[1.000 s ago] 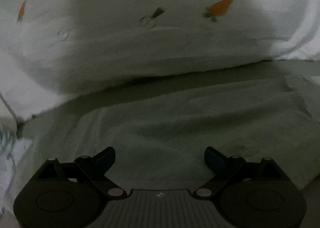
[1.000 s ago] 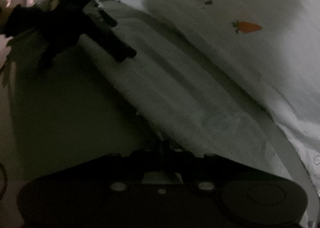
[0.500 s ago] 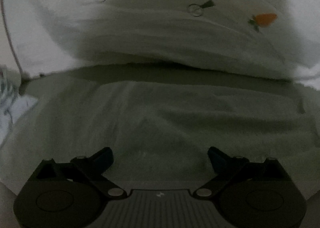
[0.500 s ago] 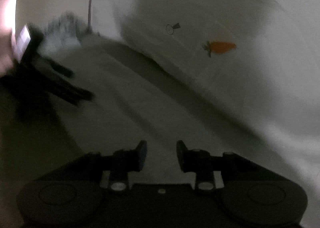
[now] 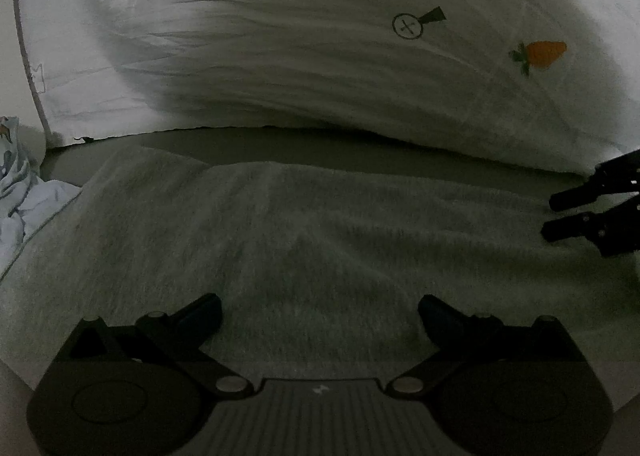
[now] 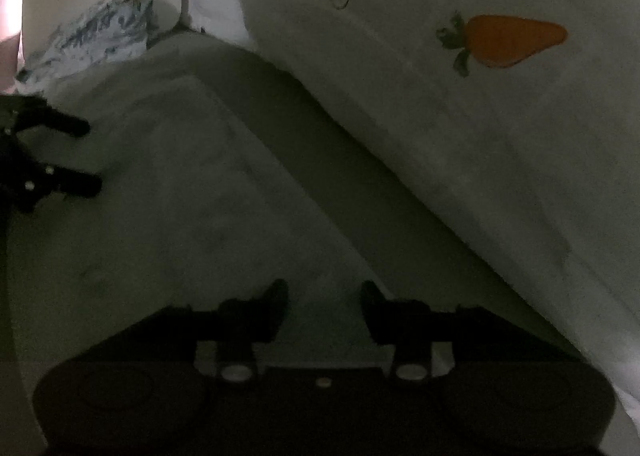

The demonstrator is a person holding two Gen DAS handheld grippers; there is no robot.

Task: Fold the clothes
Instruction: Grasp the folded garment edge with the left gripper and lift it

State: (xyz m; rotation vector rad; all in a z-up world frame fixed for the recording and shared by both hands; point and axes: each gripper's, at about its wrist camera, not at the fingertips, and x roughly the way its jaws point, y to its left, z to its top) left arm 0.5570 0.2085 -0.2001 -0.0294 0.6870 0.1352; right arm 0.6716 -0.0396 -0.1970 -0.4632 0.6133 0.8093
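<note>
Grey towel (image 5: 320, 240) spread flat below a carrot-print pillow (image 5: 320, 56), between two grippers.

The towel's long axis is laid left to right; the left gripper (image 5: 320, 310), spread wide and empty, is set at mid-edge, the right gripper (image 6: 324, 298), partly parted and empty, nearer the right end.

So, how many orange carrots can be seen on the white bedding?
1. The carrot is on the white bedding behind the towel, far right in the left view and upper right in the right view. Others may lie out of view.
</note>
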